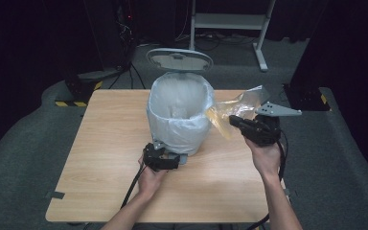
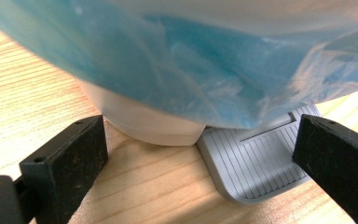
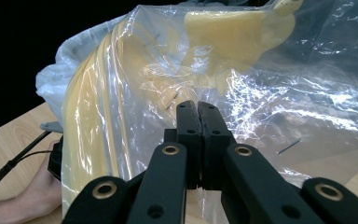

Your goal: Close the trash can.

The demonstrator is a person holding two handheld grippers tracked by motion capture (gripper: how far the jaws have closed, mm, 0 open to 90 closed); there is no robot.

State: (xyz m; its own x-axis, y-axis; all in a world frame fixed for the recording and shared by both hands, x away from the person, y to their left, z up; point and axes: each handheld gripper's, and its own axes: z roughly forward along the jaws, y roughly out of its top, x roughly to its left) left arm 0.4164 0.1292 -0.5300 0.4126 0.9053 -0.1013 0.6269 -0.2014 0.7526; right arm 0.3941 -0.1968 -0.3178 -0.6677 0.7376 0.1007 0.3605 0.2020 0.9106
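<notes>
While the bin (image 1: 179,115), lined with a pale bag, stands mid-tabletop (image 1: 100,158) with its lid (image 1: 179,59) up | left gripper (image 1: 160,157) low at its base, fingers (image 2: 65,161) wide beside the grey pedal (image 2: 256,163) | right gripper (image 1: 249,125) fingers pinched on a clear yellowish plastic bag (image 1: 232,111) just beside the rim.

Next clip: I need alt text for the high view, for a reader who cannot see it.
A person at a wooden table holds a clear bag with yellow contents in the right gripper, beside an open, lined pedal bin. The left gripper sits low at the bin's base, by the pedal. The lid stands raised.
</notes>
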